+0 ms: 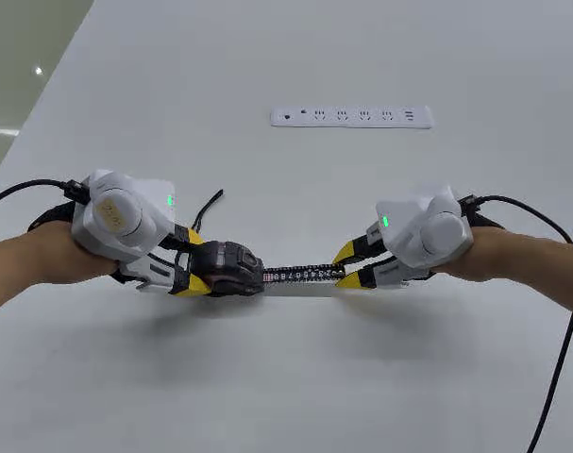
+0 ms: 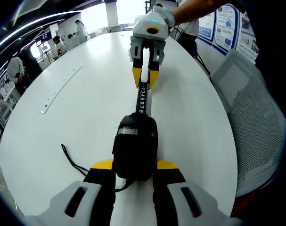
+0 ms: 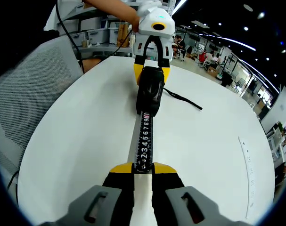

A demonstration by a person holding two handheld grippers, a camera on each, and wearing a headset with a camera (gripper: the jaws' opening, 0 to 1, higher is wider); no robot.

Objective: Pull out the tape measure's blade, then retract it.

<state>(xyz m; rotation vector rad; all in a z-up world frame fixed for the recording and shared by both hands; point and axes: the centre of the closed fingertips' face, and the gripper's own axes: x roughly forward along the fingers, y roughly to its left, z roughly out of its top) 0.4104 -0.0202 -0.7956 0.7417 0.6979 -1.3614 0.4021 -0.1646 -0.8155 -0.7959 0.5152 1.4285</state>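
While the tape measure [image 1: 227,268] is clamped by its black case between the jaws of the left tool [image 1: 197,262], its blade [image 1: 300,274] is drawn out a short way over the white desk [image 1: 295,377] to the right tool [image 1: 346,267], whose jaws are closed on the blade's tip. A black strap [image 1: 207,208] is trailed behind the case. A white power strip [image 1: 352,116] is seen farther back, well apart.
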